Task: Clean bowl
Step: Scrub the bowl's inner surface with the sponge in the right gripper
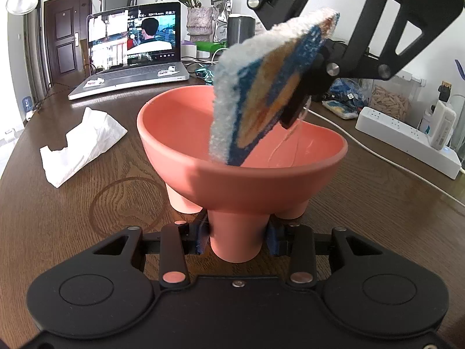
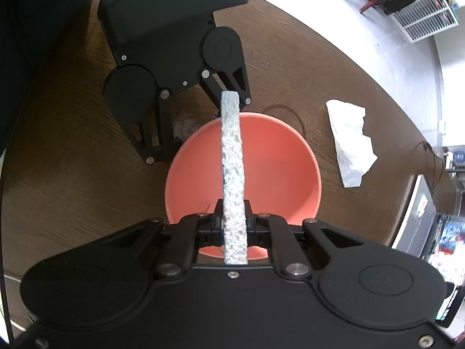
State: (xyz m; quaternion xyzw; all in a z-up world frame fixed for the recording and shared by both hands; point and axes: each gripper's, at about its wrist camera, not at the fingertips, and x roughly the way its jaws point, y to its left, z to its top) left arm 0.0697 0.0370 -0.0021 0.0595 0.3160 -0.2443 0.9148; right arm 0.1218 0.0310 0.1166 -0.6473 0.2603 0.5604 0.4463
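Left tongs of mine are clamped on one of the short round legs under the pink bowl, blue pads pressed against either side of it. Right tongs are pinched shut on a sponge cloth, white and fluffy on one face, blue and orange on the other; they point steeply down, and the cloth hangs edge-on above the bowl's hollow, its lower corner dipping just inside the rim. I cannot tell whether it touches the inner wall.

Under both tongs lies a dark wood-grain tabletop with a faint ring mark just left of the bowl's legs. Left of the left tongs, a crumpled white tissue rests apart from the bowl. Beyond the bowl I see an open laptop showing a video, a vase of faded flowers behind it, and to the right a white power strip with cables trailing across the wood. A dark brown door stands in the far left wall, with a lamp up in that corner.
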